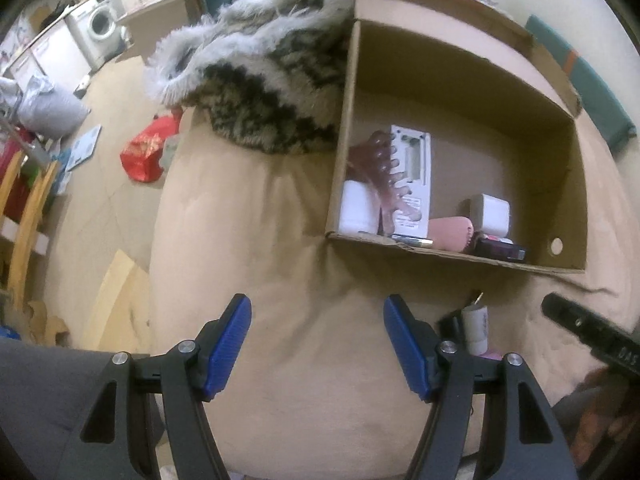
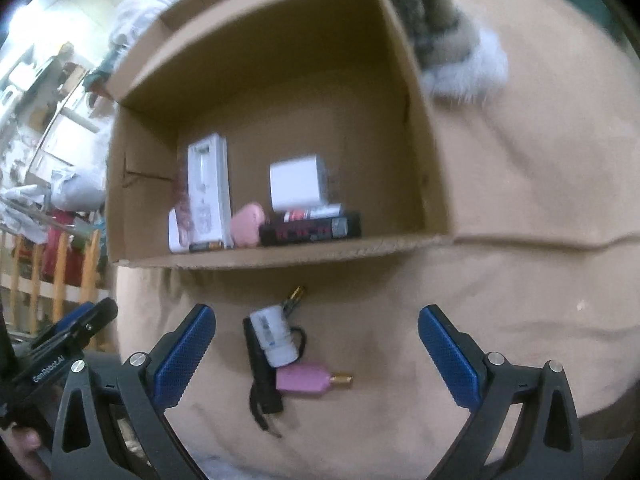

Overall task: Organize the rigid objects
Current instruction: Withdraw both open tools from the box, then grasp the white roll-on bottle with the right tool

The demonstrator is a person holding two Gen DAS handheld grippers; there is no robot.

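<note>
An open cardboard box (image 1: 452, 258) lies on a beige cushion. It holds a tall white pack (image 1: 412, 168), a pink comb (image 1: 386, 176), a white cube (image 1: 490, 212) and a dark flat box (image 2: 312, 230). In front of the box lie a small white bottle (image 2: 274, 338), a black strap-like piece (image 2: 262, 380), a pink bottle with a gold tip (image 2: 306, 380) and a gold-capped stick (image 2: 295, 298). My right gripper (image 2: 316, 344) hangs open over these loose things, touching none. My left gripper (image 1: 318, 320) is open above bare cushion, left of the white bottle (image 1: 476, 330).
A furry grey and brown blanket (image 1: 264, 80) lies against the box's far left side. Beyond the cushion's left edge the floor holds a red bag (image 1: 146, 152), a washing machine (image 1: 98, 26) and a wooden rail (image 1: 24, 208). The left gripper's body (image 2: 76, 332) shows left of the right one.
</note>
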